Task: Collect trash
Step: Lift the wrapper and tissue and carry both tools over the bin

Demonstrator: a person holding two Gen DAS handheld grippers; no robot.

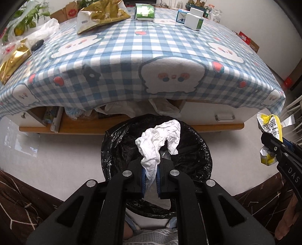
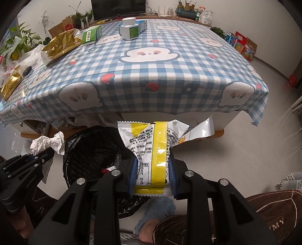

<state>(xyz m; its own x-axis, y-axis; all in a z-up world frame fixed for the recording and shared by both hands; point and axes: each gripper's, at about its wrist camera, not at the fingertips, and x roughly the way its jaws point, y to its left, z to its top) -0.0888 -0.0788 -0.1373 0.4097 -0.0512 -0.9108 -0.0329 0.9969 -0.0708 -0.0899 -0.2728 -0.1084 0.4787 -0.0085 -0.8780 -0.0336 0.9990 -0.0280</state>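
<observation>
My left gripper (image 1: 150,169) is shut on a crumpled white tissue (image 1: 158,143) and holds it right over the black-lined trash bin (image 1: 196,156) on the floor. It also shows in the right wrist view (image 2: 37,156) with the tissue (image 2: 49,142), left of the bin (image 2: 88,150). My right gripper (image 2: 152,165) is shut on a yellow and white snack wrapper (image 2: 151,143), just right of the bin and in front of the table. In the left wrist view the right gripper (image 1: 271,145) and wrapper (image 1: 271,124) are at the far right.
The table with a blue checked cloth (image 1: 151,56) carries gold snack bags (image 1: 102,15), a green box (image 1: 144,11), a white bottle (image 1: 194,18), a white plastic bag (image 1: 45,30) and a black object (image 1: 37,44). Open drawers (image 1: 47,116) sit under it. My knees flank the bin.
</observation>
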